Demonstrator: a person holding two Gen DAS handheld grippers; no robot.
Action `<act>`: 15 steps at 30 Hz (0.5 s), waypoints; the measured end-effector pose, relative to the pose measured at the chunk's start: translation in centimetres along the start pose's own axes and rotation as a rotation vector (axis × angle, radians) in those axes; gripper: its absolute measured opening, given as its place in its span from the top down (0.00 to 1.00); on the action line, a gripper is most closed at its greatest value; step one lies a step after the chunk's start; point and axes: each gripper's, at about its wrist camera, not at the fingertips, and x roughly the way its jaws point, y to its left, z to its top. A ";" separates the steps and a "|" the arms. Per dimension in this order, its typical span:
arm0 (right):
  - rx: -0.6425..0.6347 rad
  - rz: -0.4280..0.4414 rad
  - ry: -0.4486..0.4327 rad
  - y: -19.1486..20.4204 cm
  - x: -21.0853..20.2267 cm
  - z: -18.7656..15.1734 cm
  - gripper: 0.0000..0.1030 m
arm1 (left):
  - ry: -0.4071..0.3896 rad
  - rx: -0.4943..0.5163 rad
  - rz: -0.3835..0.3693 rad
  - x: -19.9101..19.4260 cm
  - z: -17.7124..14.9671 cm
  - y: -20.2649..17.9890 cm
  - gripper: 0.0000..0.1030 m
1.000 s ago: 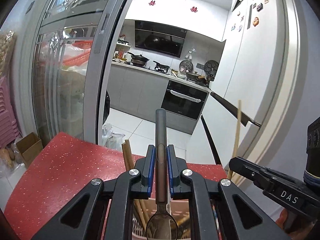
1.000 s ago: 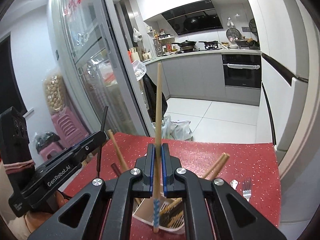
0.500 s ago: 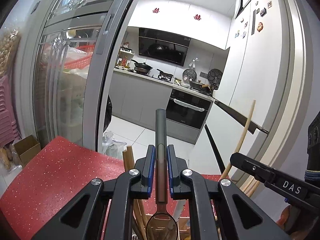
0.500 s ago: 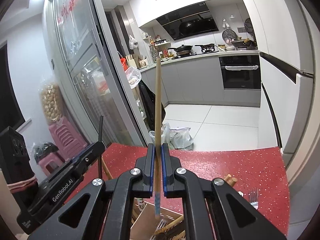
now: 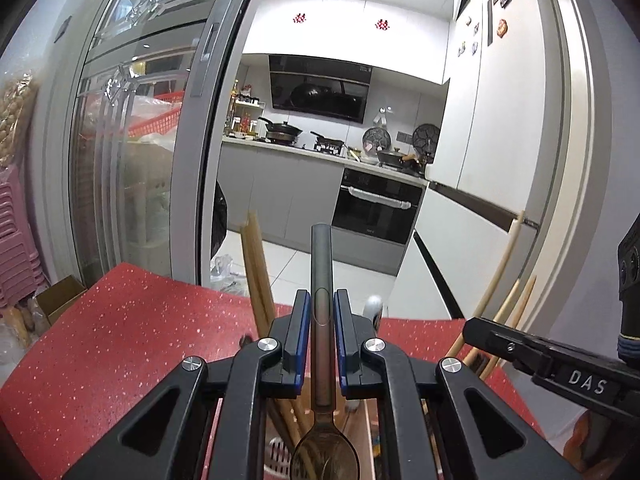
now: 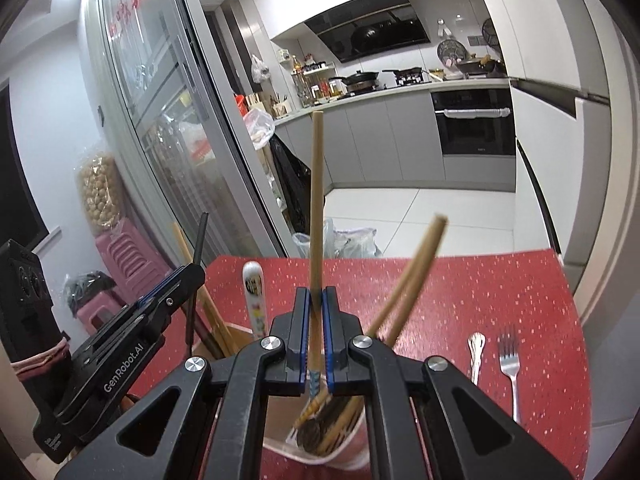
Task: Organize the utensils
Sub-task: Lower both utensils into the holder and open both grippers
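Note:
My left gripper [image 5: 321, 312] is shut on a dark metal spoon [image 5: 322, 280], handle up, bowl low over the utensil holder [image 5: 276, 452]. Wooden chopsticks [image 5: 256, 264] lean out of that holder on the left. My right gripper [image 6: 315, 304] is shut on a single wooden chopstick [image 6: 316, 200] that stands upright, its patterned tip inside the pale holder [image 6: 280, 420]. More chopsticks [image 6: 416, 264] and a white patterned spoon handle [image 6: 253, 292] stick out of the holder. In the right wrist view the left gripper [image 6: 188, 280] shows at left, its spoon handle [image 6: 198, 264] upright.
A silver spoon [image 6: 475, 356] and a silver fork [image 6: 509, 368] lie on the red speckled table [image 6: 460, 292] at the right. A glass sliding door [image 5: 132, 160] stands left of the table. The kitchen floor lies beyond the table's far edge.
Both grippers have sunk toward the holder with their utensils. The chopsticks in the holder now reach higher in both views, and the right chopstick's tip has gone deeper into it.

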 end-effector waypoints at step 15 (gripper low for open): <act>-0.008 0.017 0.022 -0.1 -0.1 -1.0 0.94 | -0.109 -0.007 -0.024 0.9 3.0 -0.6 0.67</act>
